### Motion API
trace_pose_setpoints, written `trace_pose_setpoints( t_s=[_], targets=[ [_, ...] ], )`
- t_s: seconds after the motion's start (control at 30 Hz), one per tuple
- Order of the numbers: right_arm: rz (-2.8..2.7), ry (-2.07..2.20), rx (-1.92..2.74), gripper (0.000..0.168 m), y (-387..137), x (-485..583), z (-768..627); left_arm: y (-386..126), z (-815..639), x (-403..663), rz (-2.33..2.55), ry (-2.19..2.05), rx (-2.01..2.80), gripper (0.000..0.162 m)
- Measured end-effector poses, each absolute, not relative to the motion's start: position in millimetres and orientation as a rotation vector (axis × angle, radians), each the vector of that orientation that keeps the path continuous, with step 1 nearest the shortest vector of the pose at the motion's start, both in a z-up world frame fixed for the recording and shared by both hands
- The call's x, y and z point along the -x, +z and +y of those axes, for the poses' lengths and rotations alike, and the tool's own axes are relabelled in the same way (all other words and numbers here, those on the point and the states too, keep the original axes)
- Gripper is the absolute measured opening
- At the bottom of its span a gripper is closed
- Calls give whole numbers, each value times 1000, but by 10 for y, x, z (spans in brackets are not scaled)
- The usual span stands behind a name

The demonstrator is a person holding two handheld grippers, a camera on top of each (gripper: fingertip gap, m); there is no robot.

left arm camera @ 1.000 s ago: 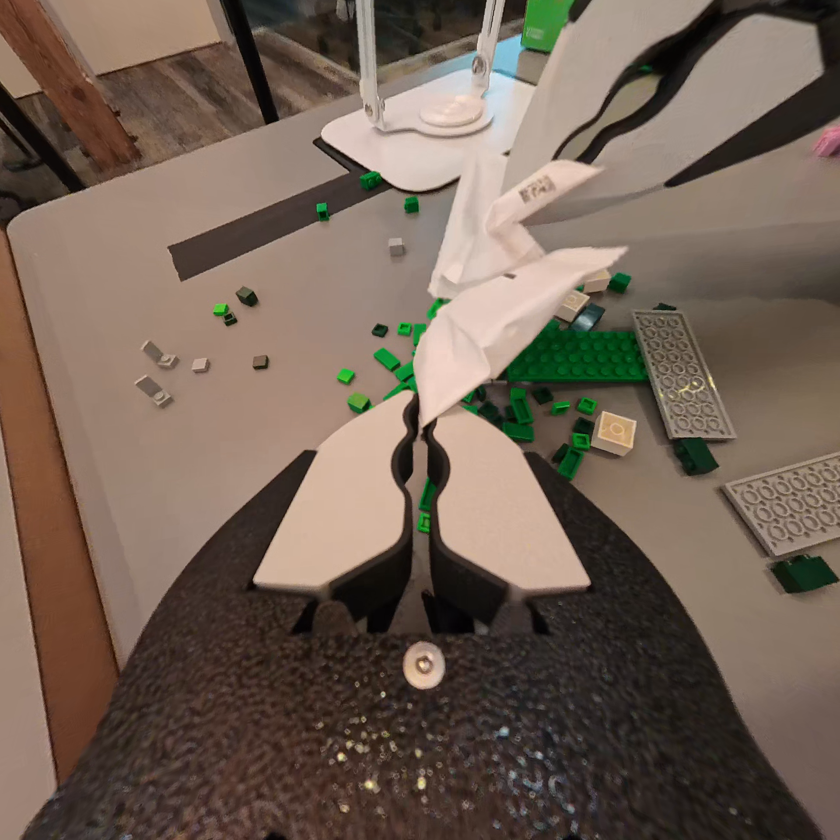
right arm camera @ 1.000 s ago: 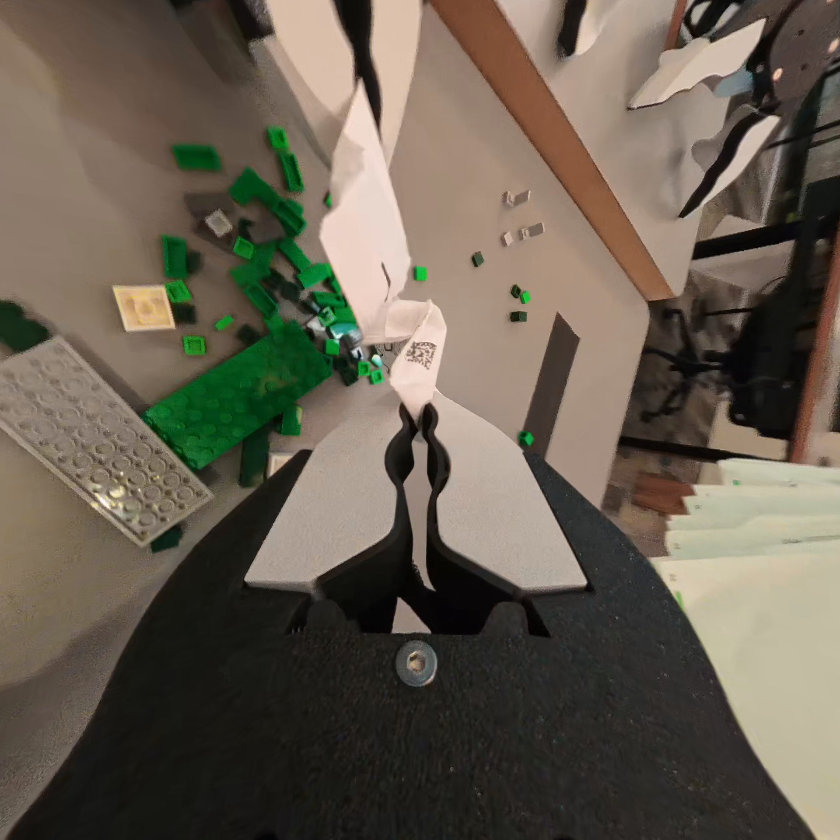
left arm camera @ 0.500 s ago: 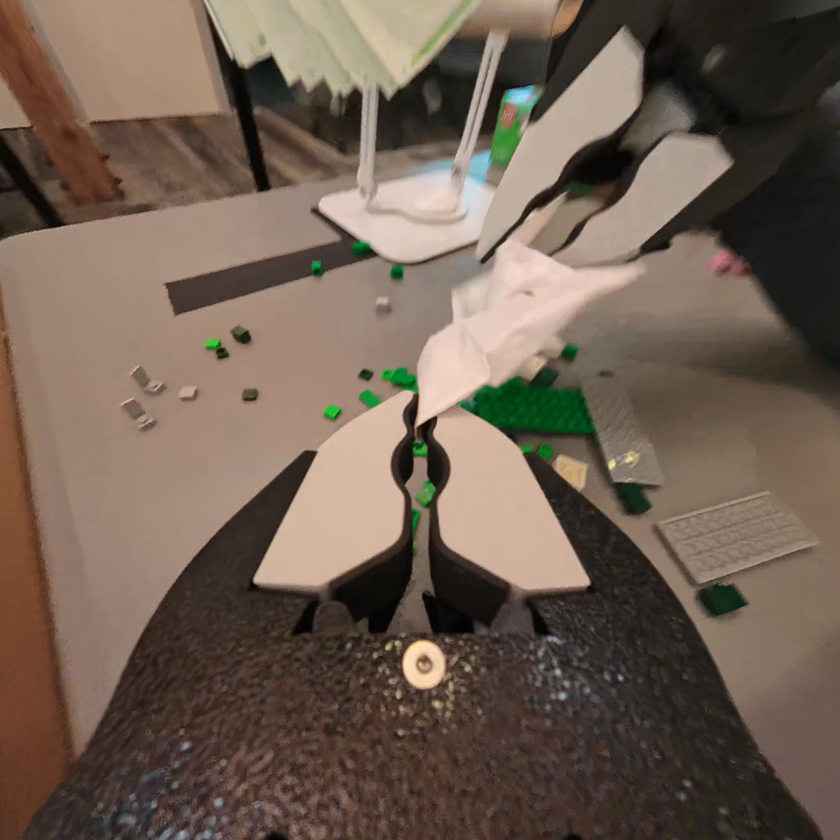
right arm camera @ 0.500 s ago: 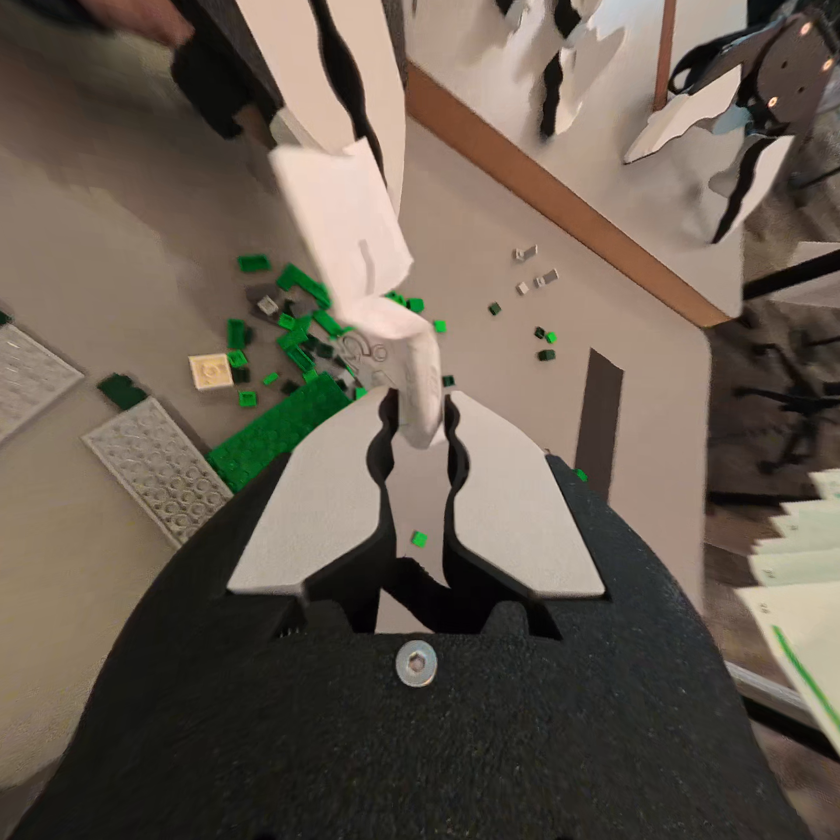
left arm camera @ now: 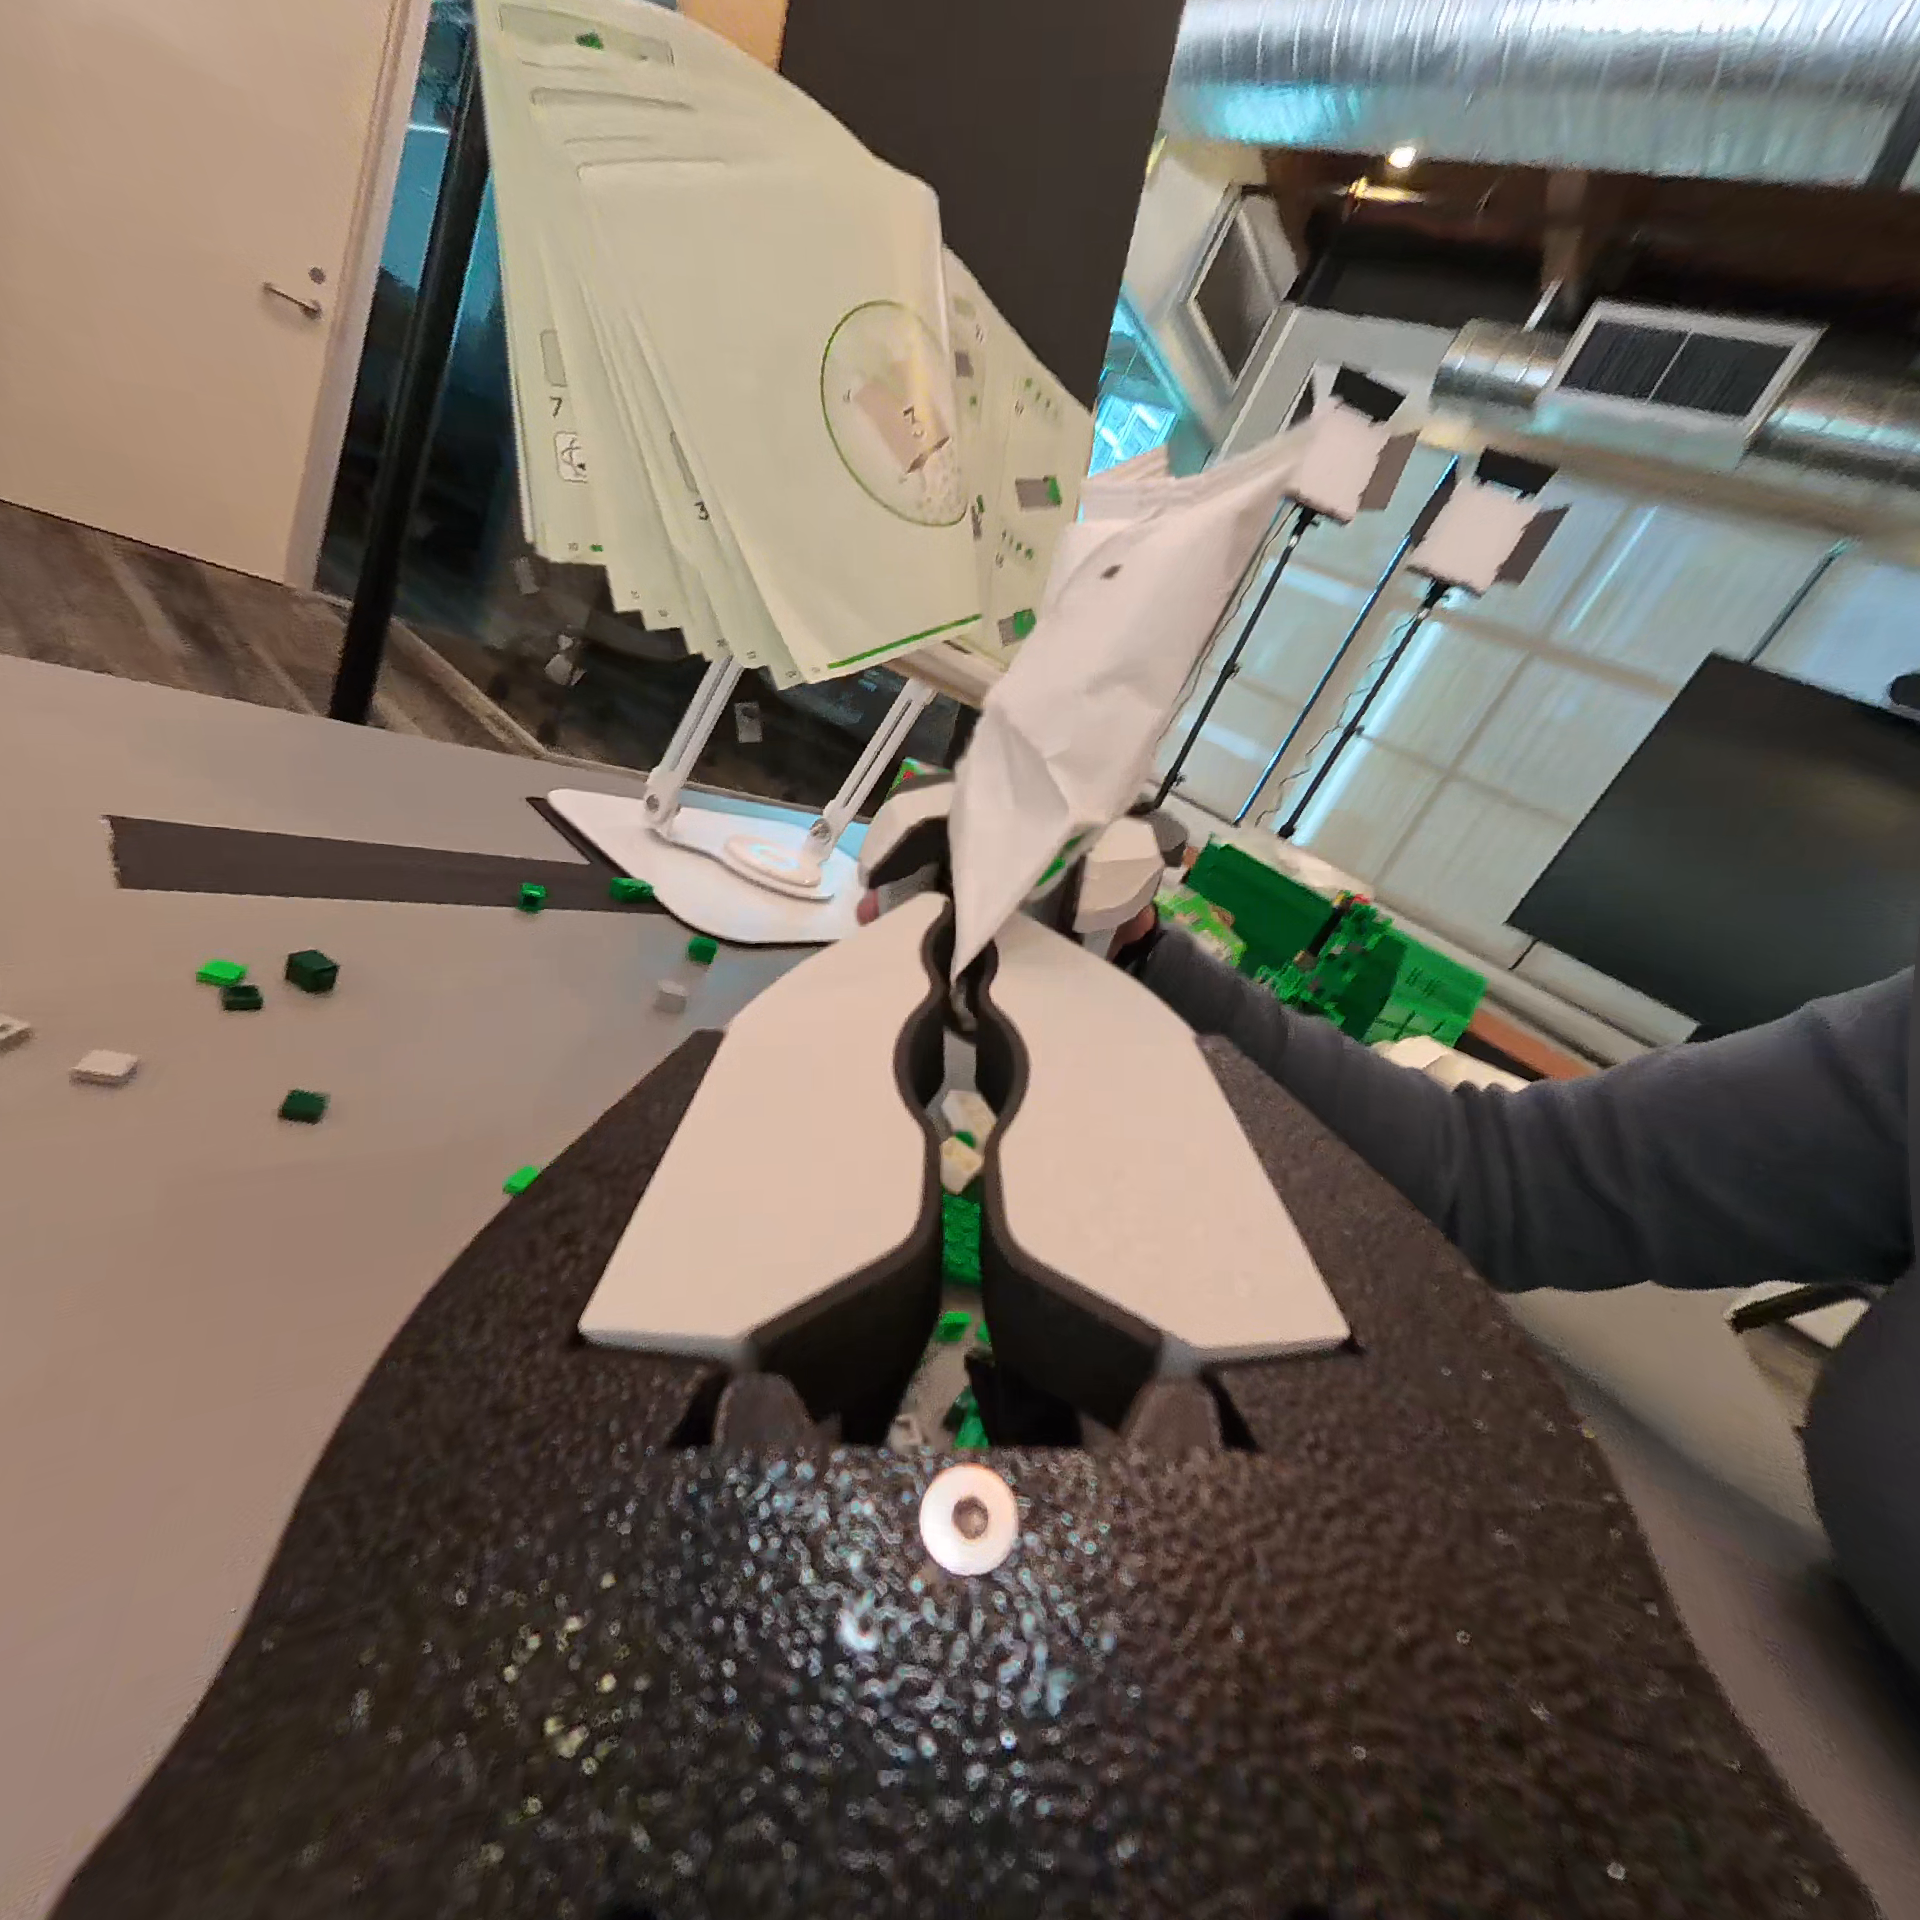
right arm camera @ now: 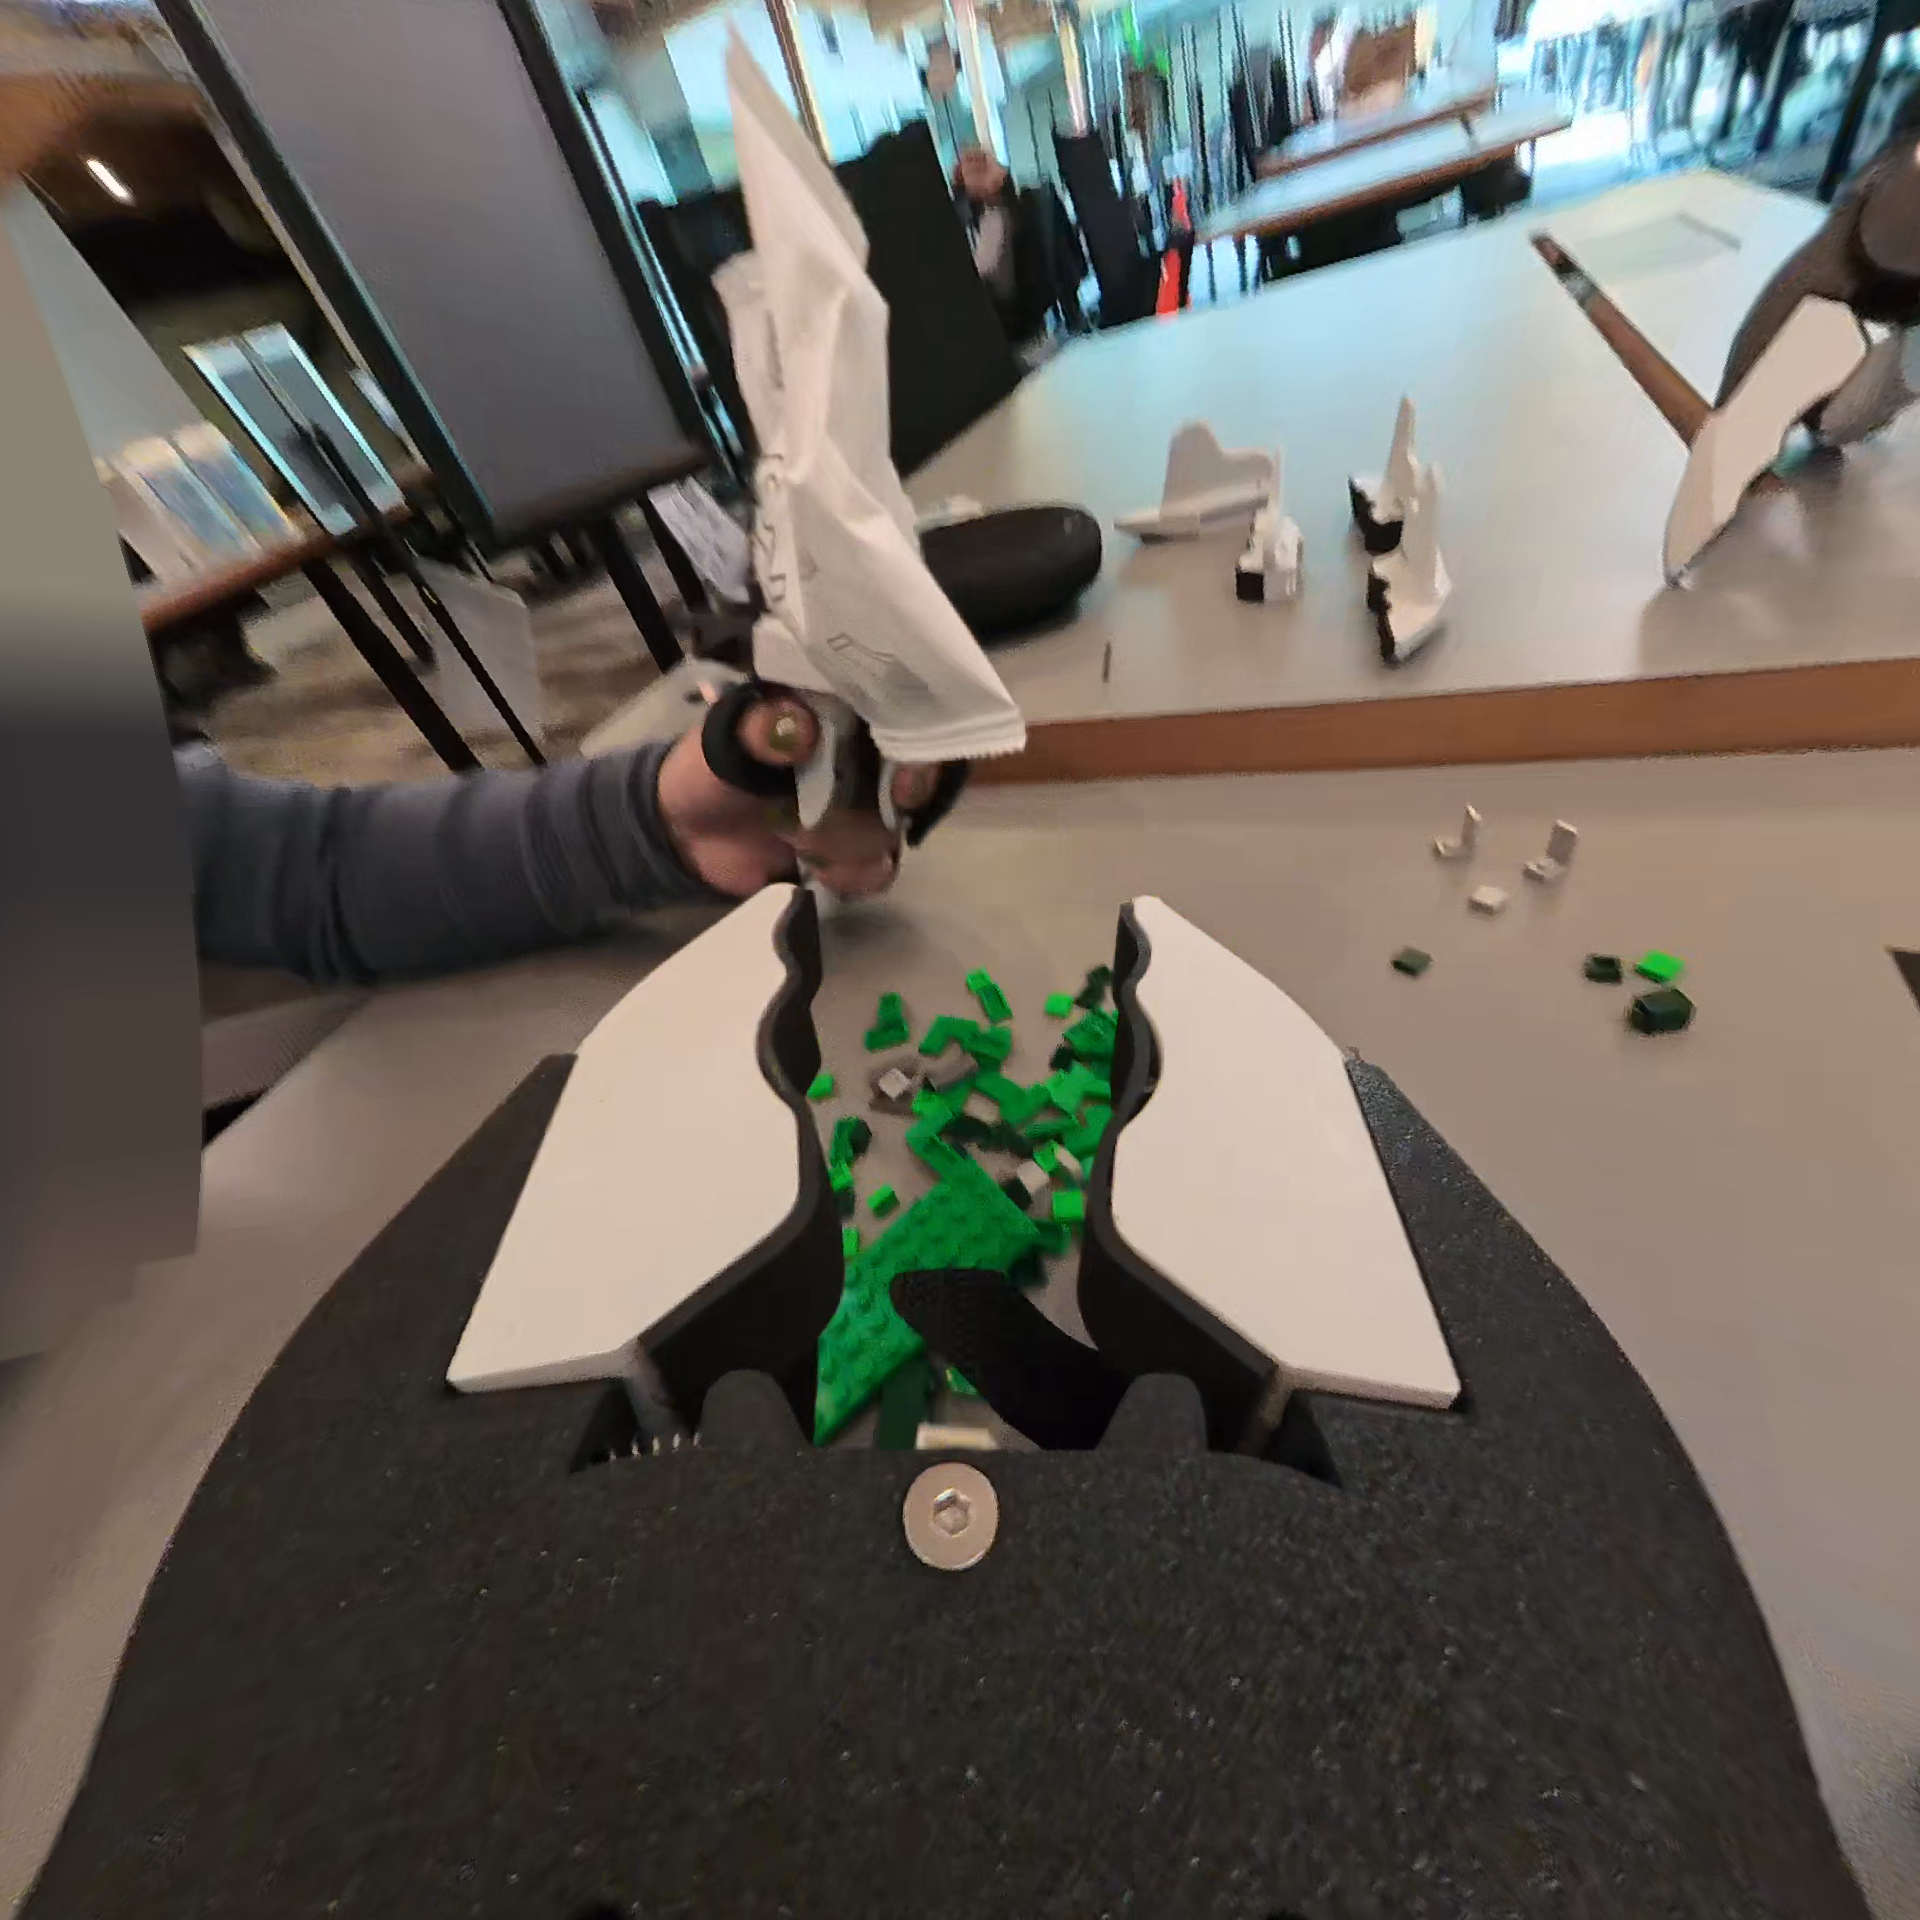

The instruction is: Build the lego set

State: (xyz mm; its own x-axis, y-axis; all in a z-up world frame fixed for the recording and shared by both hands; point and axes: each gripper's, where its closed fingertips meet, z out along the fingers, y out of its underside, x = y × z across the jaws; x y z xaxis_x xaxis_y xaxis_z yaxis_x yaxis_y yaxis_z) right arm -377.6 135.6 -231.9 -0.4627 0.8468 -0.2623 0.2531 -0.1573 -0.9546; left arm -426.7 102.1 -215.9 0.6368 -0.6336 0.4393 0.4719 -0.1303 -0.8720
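Observation:
My left gripper [left arm camera: 961, 935] is shut on the lower corner of a crumpled white paper bag [left arm camera: 1091, 675], which stands up from its tips. In the right wrist view the same bag [right arm camera: 831, 468] rises above the left gripper [right arm camera: 831, 800], held in a hand. My right gripper [right arm camera: 961, 914] is open and empty, with its fingers wide apart. Between them on the grey table lies a pile of loose green bricks [right arm camera: 987, 1081] and a green plate [right arm camera: 914, 1268]. In the left wrist view the right gripper's fingers [left arm camera: 1120, 868] show just behind the bag.
An instruction booklet [left arm camera: 779, 416] hangs on a white stand [left arm camera: 748, 862] at the back. A built green model [left arm camera: 1340, 966] stands far right. Stray bricks [left arm camera: 301, 971] lie left by a dark tape strip [left arm camera: 312, 862]. Spare gripper parts [right arm camera: 1392, 551] sit on the neighbouring table. Grey sleeves [left arm camera: 1558, 1174] [right arm camera: 416, 852] reach in. My right fingertips sit around 7 centimetres from my left ones.
My right gripper has opened and let go of the bag, then drawn back. My left gripper keeps the bag and has tilted up, so the bag now stands upright.

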Motion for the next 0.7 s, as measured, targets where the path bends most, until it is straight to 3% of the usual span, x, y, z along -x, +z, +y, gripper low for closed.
trace_pose_setpoints(
  t_s=[0.27,0.37,0.43,0.7],
  targets=[
    [-1395,1952,1147,40,-2110,3857,1277,-2157,1022,4125,163,-1040,1390,0],
    [-1336,2011,1139,9,-2041,3836,1307,-2192,1032,4089,169,-1046,1413,0],
    [-1351,1986,1167,0,-2041,3808,1373,-2255,1059,4128,160,-1007,1479,0],
    [-1852,1118,1406,0,-2588,3646,1633,-2923,1039,4404,359,-416,2095,0]
  ],
)
